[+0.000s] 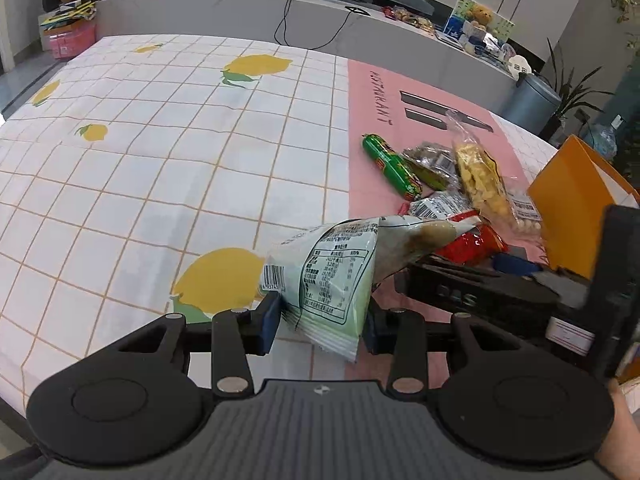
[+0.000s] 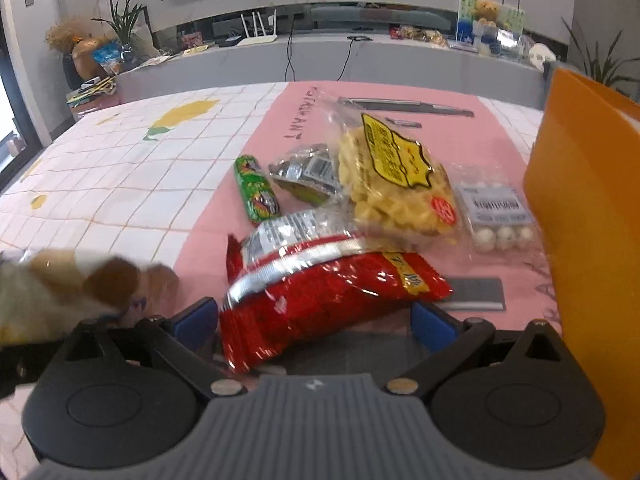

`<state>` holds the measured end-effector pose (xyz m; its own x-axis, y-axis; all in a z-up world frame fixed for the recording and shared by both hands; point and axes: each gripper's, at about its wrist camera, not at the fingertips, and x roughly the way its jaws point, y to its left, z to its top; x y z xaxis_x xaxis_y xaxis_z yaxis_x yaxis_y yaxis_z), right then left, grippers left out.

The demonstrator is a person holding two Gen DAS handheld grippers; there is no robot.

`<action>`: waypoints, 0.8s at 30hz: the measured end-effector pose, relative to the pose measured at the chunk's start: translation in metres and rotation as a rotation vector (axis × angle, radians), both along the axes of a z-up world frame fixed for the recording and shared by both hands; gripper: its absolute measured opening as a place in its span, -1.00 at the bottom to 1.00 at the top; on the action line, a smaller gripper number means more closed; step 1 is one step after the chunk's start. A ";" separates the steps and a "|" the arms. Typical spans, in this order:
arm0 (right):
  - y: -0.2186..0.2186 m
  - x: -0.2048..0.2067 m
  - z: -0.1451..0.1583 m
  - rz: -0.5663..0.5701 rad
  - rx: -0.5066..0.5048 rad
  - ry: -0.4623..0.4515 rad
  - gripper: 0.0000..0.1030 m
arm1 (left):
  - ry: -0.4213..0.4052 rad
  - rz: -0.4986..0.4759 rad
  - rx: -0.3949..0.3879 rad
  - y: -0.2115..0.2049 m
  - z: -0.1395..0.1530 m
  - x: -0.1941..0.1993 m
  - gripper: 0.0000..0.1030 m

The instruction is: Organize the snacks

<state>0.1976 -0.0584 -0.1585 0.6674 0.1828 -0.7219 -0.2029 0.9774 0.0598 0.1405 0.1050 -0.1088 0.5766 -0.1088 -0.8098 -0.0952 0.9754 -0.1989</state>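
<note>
Left gripper clamps pale green packet; right gripper released, straddling red bag — slick foil may slip when clenched

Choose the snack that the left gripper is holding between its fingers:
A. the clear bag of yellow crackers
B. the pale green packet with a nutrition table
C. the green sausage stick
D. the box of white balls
B: in the left wrist view the pale green packet sits clamped in the left gripper, while the other snacks lie on the pink mat.
</note>
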 end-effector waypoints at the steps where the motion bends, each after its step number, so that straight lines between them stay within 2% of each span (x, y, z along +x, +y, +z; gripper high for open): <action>1: 0.004 0.001 -0.002 0.011 -0.022 -0.011 0.94 | -0.002 0.000 0.000 0.000 0.000 0.000 -0.11; 3: 0.010 0.001 -0.004 0.029 -0.051 -0.040 0.94 | -0.005 0.003 0.006 0.000 0.001 -0.001 -0.11; 7: 0.008 -0.004 -0.004 0.055 -0.037 -0.050 0.89 | 0.005 0.012 -0.018 0.004 0.001 -0.001 -0.13; 12: 0.001 -0.016 0.003 0.099 -0.044 -0.045 0.40 | -0.010 0.006 -0.024 0.003 0.006 -0.003 -0.14; 18: -0.005 -0.030 0.005 0.154 -0.049 -0.022 0.36 | -0.023 0.003 -0.032 0.002 0.011 -0.004 -0.14; 24: -0.002 -0.048 0.011 0.206 -0.066 0.043 0.36 | -0.032 0.004 -0.047 0.004 0.015 -0.005 -0.14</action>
